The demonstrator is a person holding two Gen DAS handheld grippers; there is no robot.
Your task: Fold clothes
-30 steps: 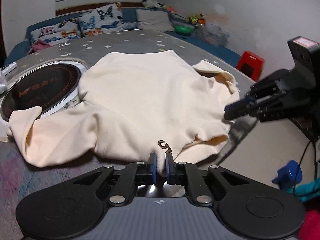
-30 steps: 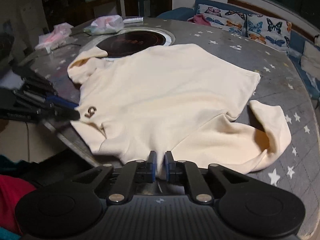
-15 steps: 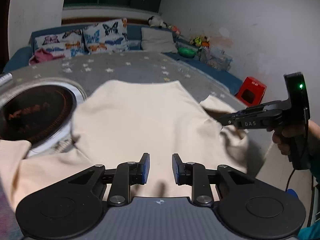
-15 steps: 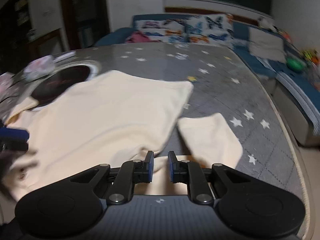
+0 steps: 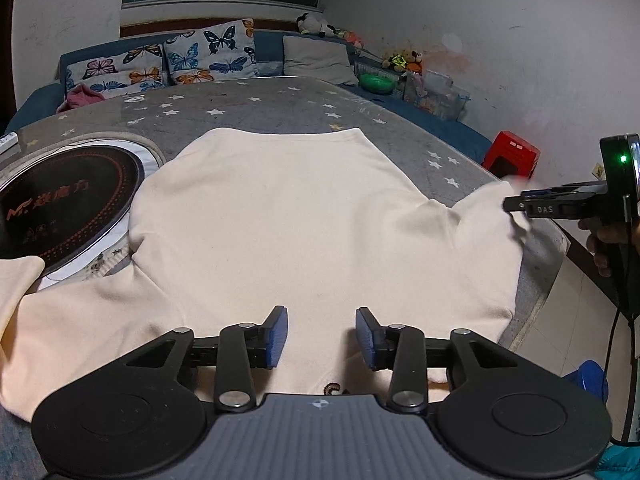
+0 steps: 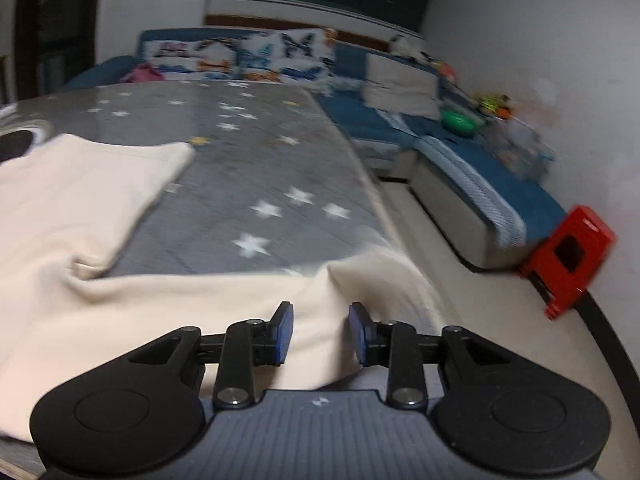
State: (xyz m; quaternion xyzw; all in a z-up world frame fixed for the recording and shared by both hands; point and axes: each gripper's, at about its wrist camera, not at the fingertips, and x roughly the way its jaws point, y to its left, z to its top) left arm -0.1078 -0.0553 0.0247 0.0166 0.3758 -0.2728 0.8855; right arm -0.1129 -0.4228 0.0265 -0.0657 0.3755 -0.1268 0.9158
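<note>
While the cream sweatshirt (image 5: 288, 232) lies spread flat on the star-print table (image 5: 280, 106), we hold both grippers with fingers parted and empty: left gripper (image 5: 321, 336) over the near hem, right gripper (image 6: 319, 334) over the right sleeve (image 6: 360, 280). That sleeve droops off the table edge and, we judge, could drag the shirt floorwards. Motion blur smears the right view; the left sleeve is cut off.

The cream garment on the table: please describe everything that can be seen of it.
The cream long-sleeved garment is soft, thick-looking knit fabric, spread flat on the grey star-patterned table. One sleeve runs to the left, beside the round black cooktop; the other drapes over the table's right edge. A small dark emblem shows at its near edge. The left gripper and the right gripper are both open over it, holding nothing.
</note>
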